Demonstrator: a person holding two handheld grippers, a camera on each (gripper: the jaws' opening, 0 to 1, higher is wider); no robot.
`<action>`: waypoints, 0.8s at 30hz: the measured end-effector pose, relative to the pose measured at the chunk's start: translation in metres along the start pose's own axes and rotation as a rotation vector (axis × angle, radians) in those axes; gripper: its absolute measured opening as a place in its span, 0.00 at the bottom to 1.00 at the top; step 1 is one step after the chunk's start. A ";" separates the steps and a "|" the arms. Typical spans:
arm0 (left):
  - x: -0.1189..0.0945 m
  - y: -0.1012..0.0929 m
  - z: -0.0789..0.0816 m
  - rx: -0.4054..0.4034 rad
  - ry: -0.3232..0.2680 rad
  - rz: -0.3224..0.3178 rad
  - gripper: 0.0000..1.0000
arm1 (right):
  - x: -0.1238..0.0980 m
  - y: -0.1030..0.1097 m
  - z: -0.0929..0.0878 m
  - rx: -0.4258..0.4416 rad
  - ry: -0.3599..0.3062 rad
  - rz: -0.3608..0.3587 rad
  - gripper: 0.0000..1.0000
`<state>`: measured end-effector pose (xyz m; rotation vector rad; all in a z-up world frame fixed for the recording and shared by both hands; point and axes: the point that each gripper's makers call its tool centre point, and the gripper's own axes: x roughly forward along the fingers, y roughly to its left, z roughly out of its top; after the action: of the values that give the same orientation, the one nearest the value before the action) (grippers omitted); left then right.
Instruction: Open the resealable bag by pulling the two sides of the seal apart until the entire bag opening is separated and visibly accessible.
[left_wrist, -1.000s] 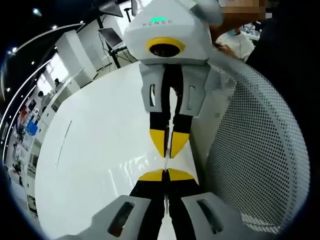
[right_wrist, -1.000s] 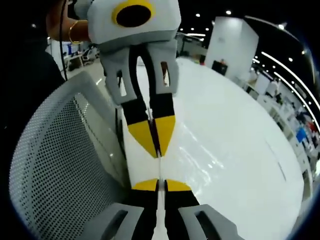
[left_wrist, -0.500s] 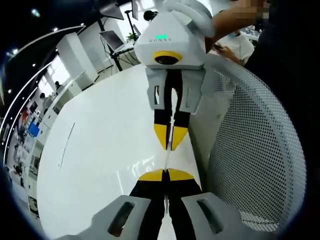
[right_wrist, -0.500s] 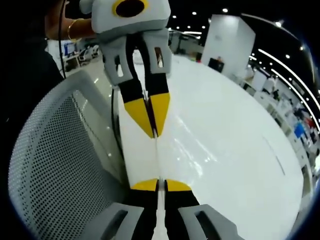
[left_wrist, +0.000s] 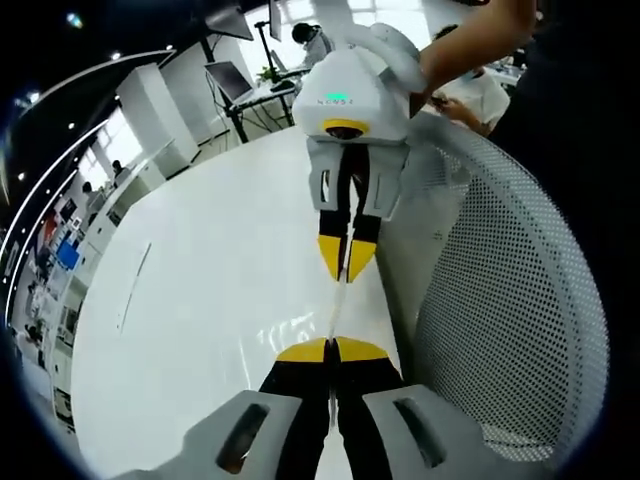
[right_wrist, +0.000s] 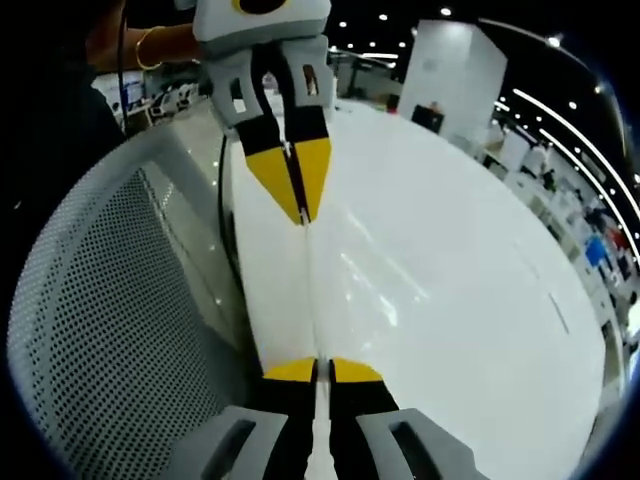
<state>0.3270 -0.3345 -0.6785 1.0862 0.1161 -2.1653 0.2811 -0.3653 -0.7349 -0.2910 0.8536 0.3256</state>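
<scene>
White worktop (left_wrist: 200, 300) in a bright hall lay under a clear bag (left_wrist: 337, 312) stretched edge-on between two sets of tongs.
The bag hung thin as a line above the worktop, each end pinched: left tongs (left_wrist: 330, 350) pressed together on one side of it, right tongs (right_wrist: 316, 371) pressed together on the other. A mesh chair back (left_wrist: 510, 300) stood just beside them. The film looked slick and taut, so a harder pull could slip it from a pinch or tear it, and a grip below the seal would leave the seal shut.
</scene>
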 end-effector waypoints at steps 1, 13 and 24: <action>0.000 0.000 0.000 -0.001 0.000 -0.002 0.00 | -0.001 -0.001 -0.001 0.006 -0.001 -0.002 0.00; 0.001 0.001 0.001 0.003 0.000 0.003 0.00 | -0.002 -0.003 -0.007 0.022 0.009 -0.008 0.00; 0.000 0.006 0.001 -0.013 -0.003 0.035 0.00 | -0.002 -0.011 -0.012 0.090 0.021 -0.047 0.03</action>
<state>0.3301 -0.3396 -0.6761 1.0698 0.1089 -2.1326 0.2755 -0.3804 -0.7397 -0.2310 0.8779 0.2403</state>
